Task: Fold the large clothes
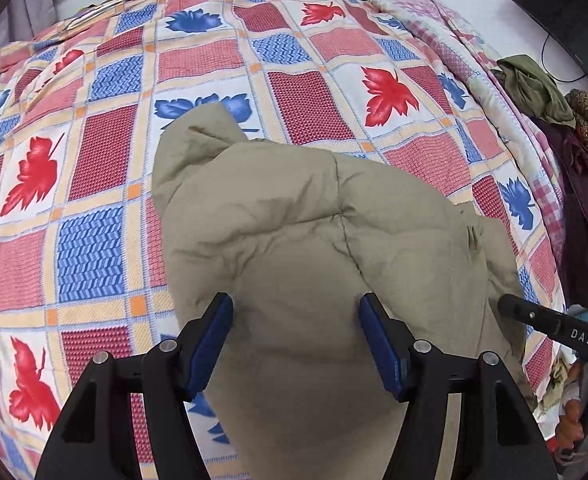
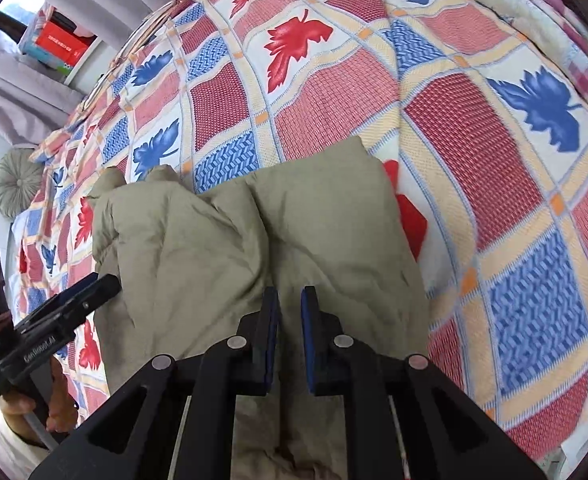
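- The puffy khaki quilted coat (image 1: 317,240) lay in a bundle on the leaf-patterned red, blue and cream bedspread (image 1: 94,184), near the bed's front edge, with a loose flap jutting toward eleven o'clock in the left wrist view.
- The left gripper (image 1: 295,336) hovered over the coat with its blue-padded jaws spread wide and nothing between them. If it closed where it hung, I judged it would pinch only a shallow ridge of slick padding, which could slip out.
- The right gripper (image 2: 290,332) sat low on the coat with its jaws nearly together, a narrow gap showing and no cloth visibly caught in it. I could not say whether it gripped anything lower down.
- The bundle looked thick and springy, so any fold pressed from one side might puff open again.
- At three o'clock in the left view a heap of dark and olive clothes (image 1: 549,96) crowded the bed's edge. A wide sweep there could drag them in.
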Demonstrator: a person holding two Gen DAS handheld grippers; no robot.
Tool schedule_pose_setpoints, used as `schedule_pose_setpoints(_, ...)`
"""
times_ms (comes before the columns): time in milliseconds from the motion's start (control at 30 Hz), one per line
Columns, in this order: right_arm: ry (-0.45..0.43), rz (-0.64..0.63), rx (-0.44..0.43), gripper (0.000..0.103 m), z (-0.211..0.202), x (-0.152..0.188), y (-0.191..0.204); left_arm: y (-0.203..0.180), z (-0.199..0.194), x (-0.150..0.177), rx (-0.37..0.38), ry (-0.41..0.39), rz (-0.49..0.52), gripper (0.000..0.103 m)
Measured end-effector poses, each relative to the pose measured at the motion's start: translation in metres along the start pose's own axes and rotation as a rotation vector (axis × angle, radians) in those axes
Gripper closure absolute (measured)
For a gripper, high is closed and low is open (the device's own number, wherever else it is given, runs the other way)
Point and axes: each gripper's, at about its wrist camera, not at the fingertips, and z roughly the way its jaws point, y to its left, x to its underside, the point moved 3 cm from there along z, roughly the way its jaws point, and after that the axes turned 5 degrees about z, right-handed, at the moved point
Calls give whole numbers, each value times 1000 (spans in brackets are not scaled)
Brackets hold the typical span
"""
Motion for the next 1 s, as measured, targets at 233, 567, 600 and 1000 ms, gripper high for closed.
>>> schedule_pose_setpoints(233, 6, 60, 15, 89, -18, 26, -19, 10, -14, 25, -4, 34, -11, 36)
schedule_pose_setpoints(567, -10, 63, 8, 62, -28, 33, -23, 19, -22, 49, -9, 41, -34, 11)
schedule_pose_setpoints(600, -12, 60, 9, 62, -28, 33, -23, 20, -21, 50, -3, 44, -42, 5)
schedule_pose_setpoints(1000, -11, 105, -69, 21, -20, 19, -49, 43, -1, 61, 112, 83, -170, 0)
